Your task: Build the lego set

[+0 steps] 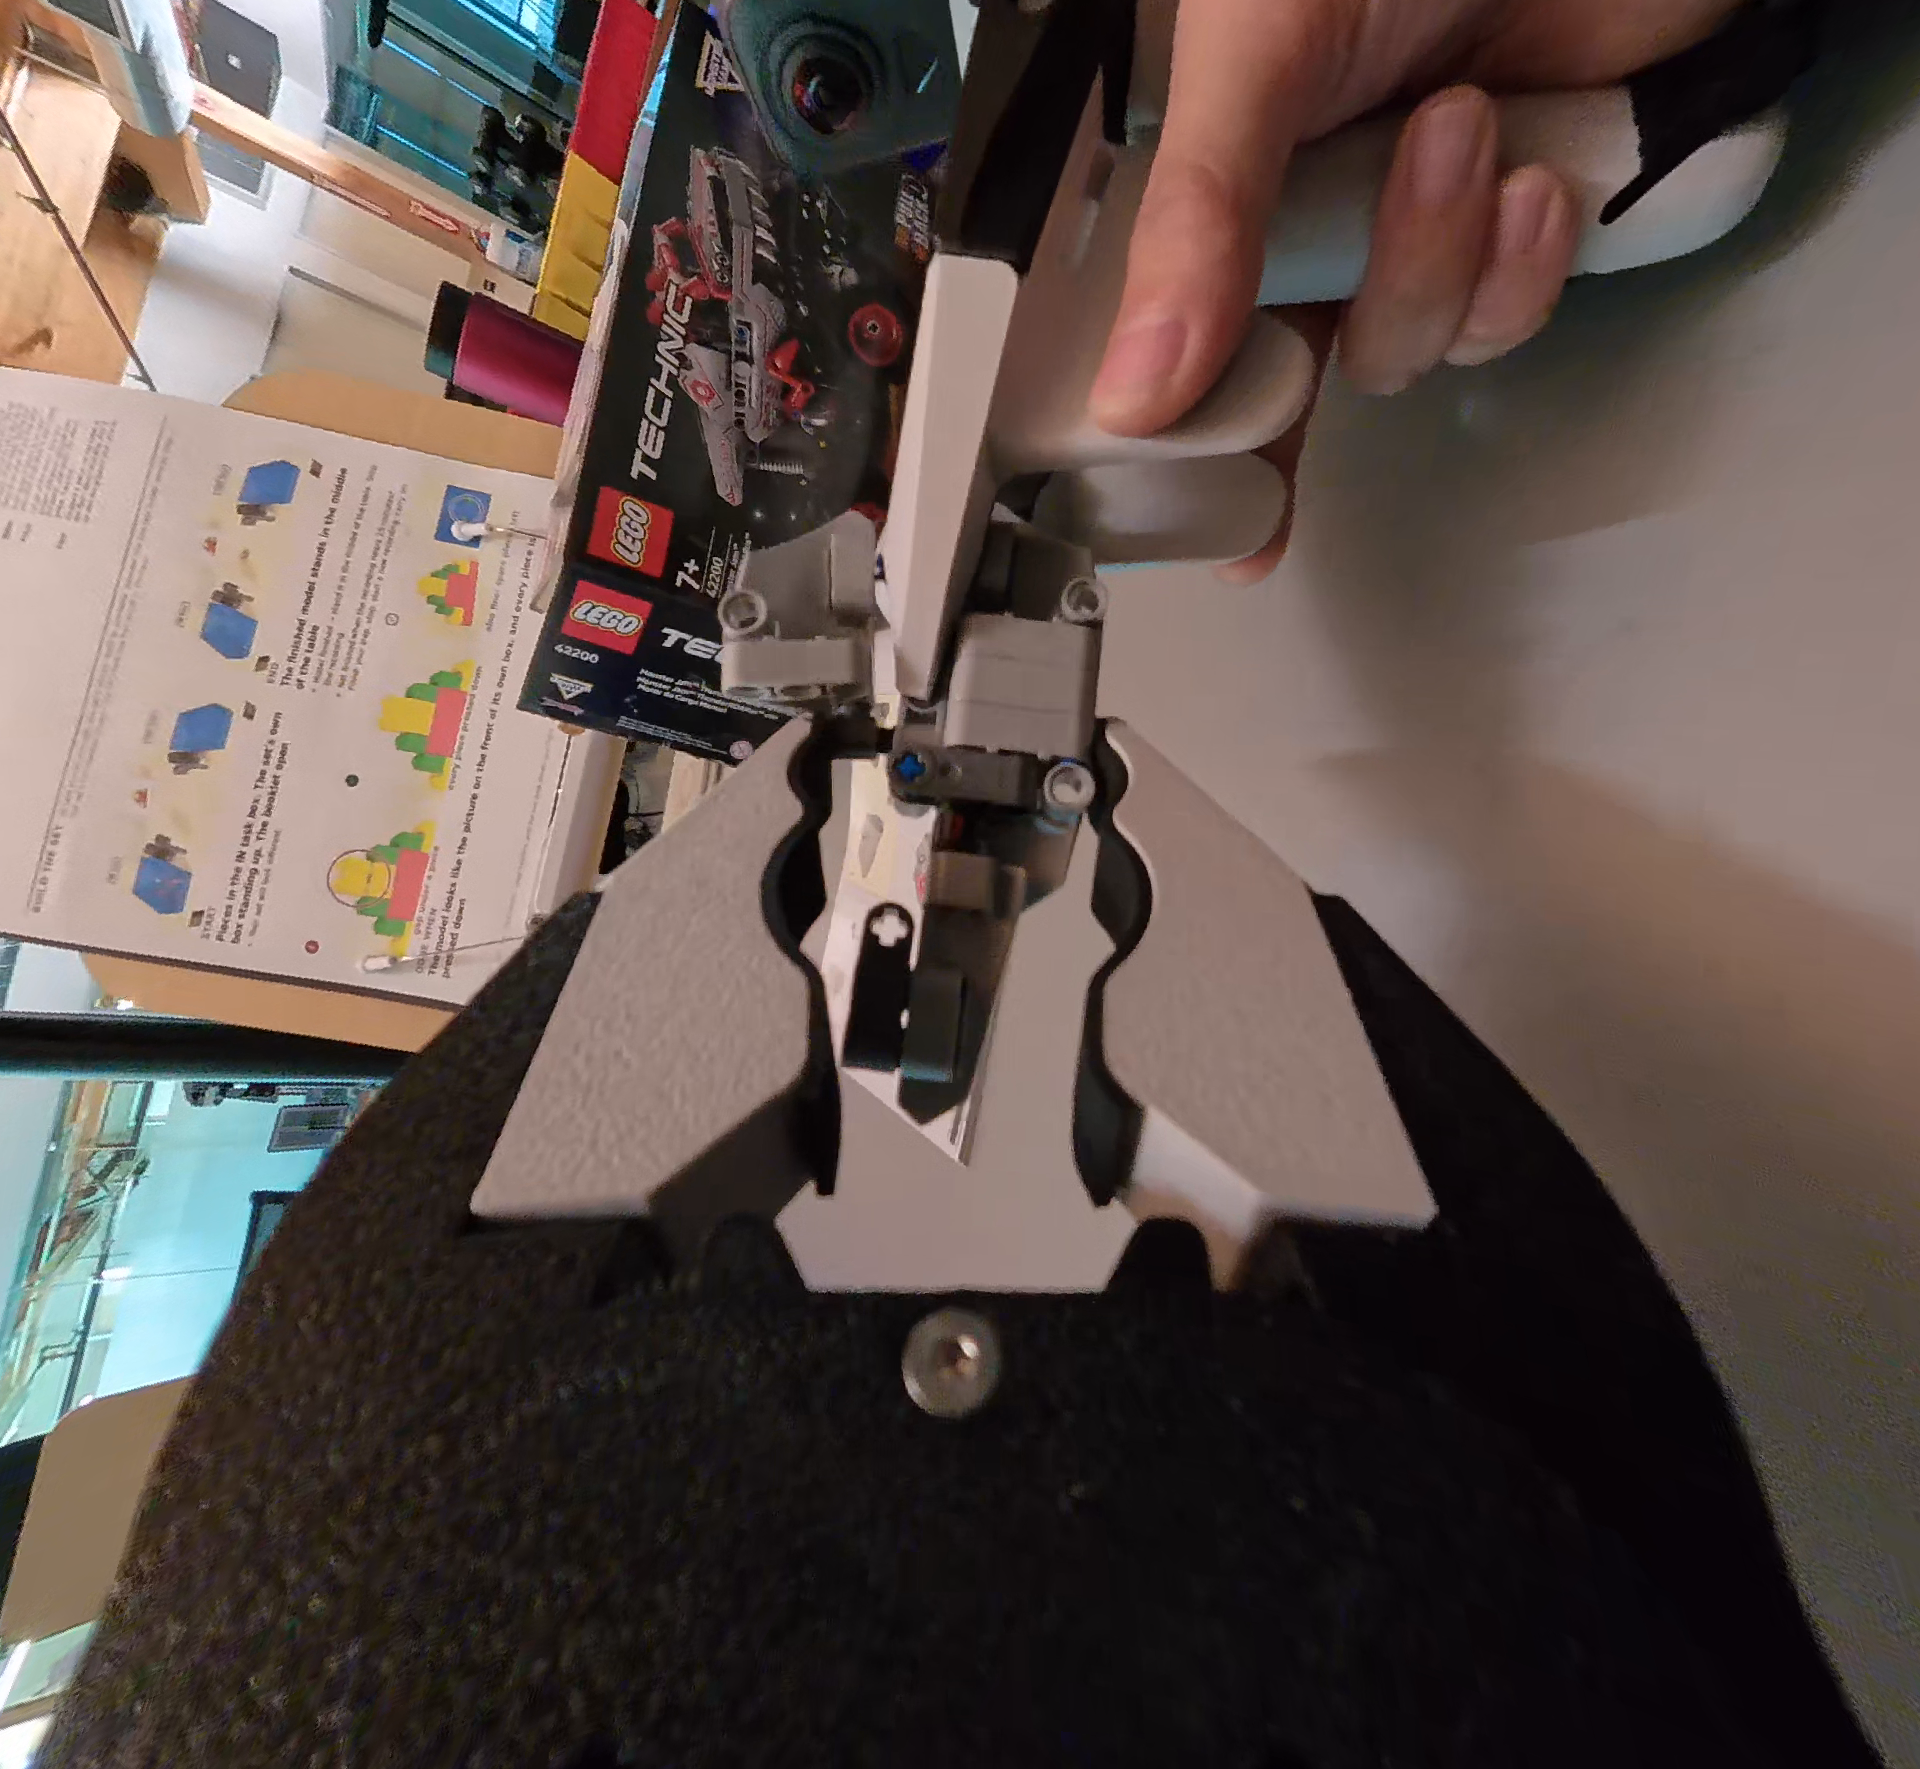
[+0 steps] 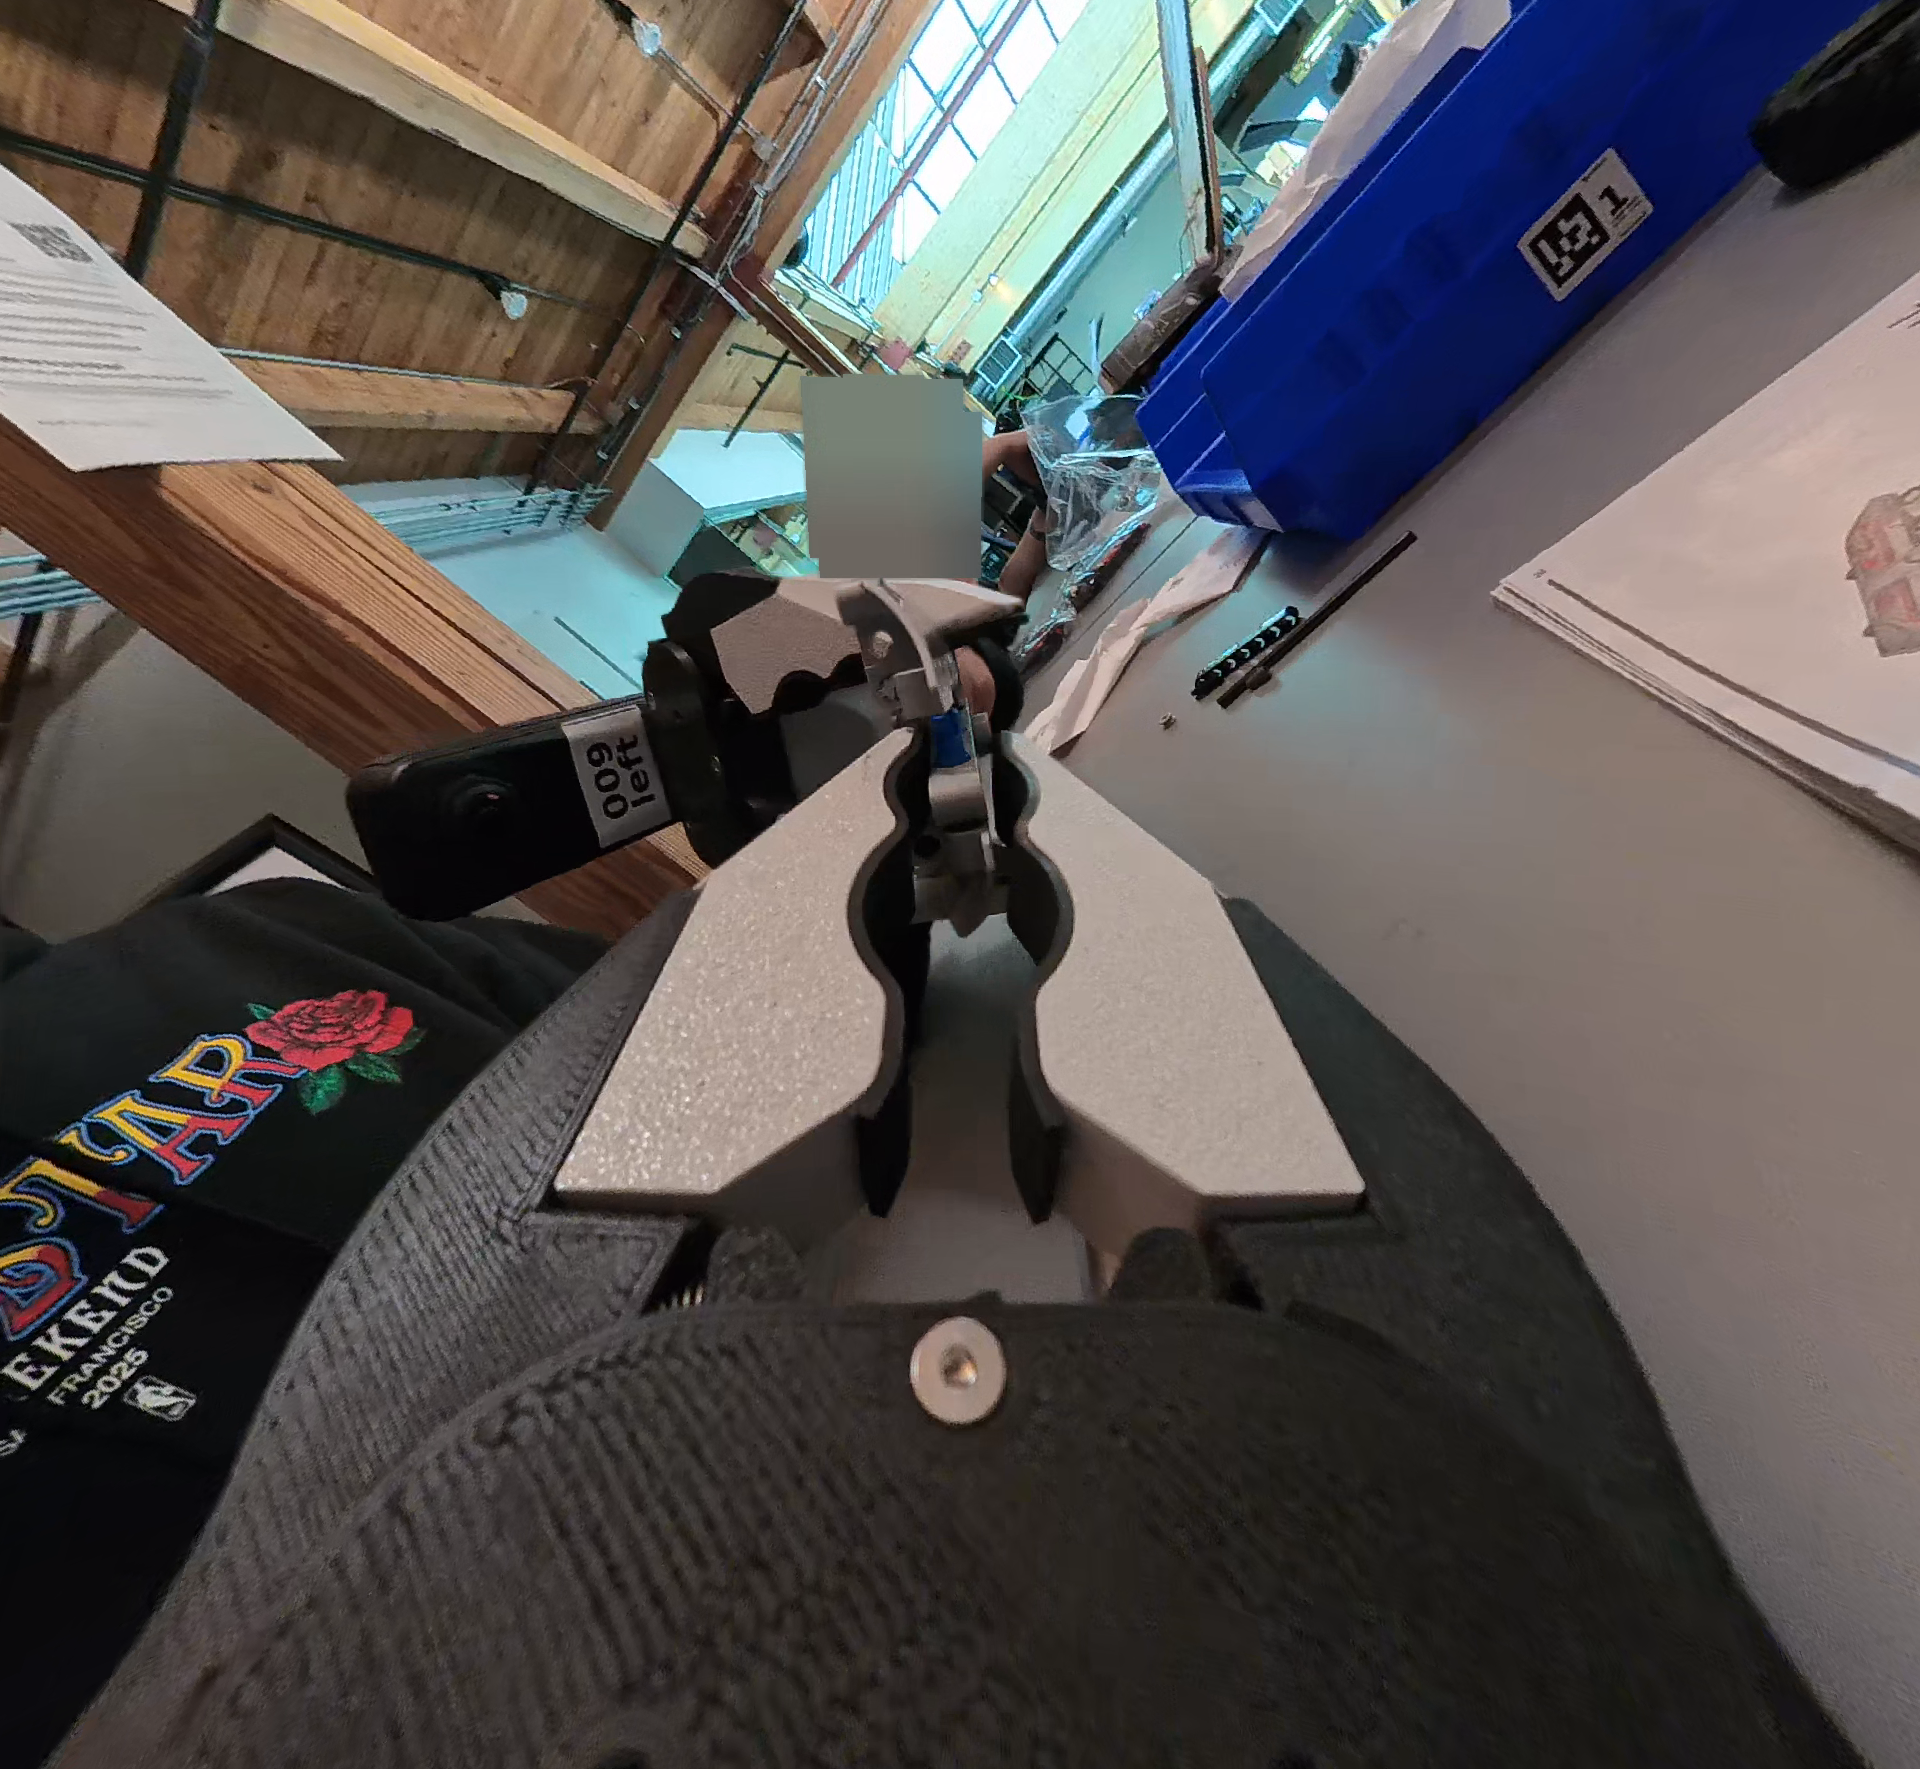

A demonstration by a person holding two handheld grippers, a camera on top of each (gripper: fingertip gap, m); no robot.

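Timber beams and tall windows frame a workshop, and a pale grey bench [image 2: 1455, 836] carries the set's things. At the left of the left wrist view an illustrated instruction sheet [image 1: 260, 680] stands upright, likely so it can be read while both hands are busy; just right of it the dark set box [image 1: 707, 431] also stands, its picture facing the builder as a reference.

Both tools meet on the grey lego assembly [image 1: 997, 711], held in the air above the bench rather than resting on it. The left gripper [image 1: 956, 763] has its fingers closed onto the assembly's lower, dark end, apparently to hold it fast. From above, the right gripper [image 1: 925, 670], squeezed by a hand [image 1: 1382, 119], comes down with its fingers closed around the grey upper blocks; I judge this a pressing or seating move, one tool bracing while the other pushes.

The right wrist view shows the same meeting from the other side, a blue pin [image 2: 948, 737] visible between the tips. Farther right, a black axle [image 2: 1314, 618] and a short black beam lie loose on the bench, then blue bins [image 2: 1455, 337] at the far side, and an open instruction booklet [image 2: 1766, 597] at the right edge, within easy sight.
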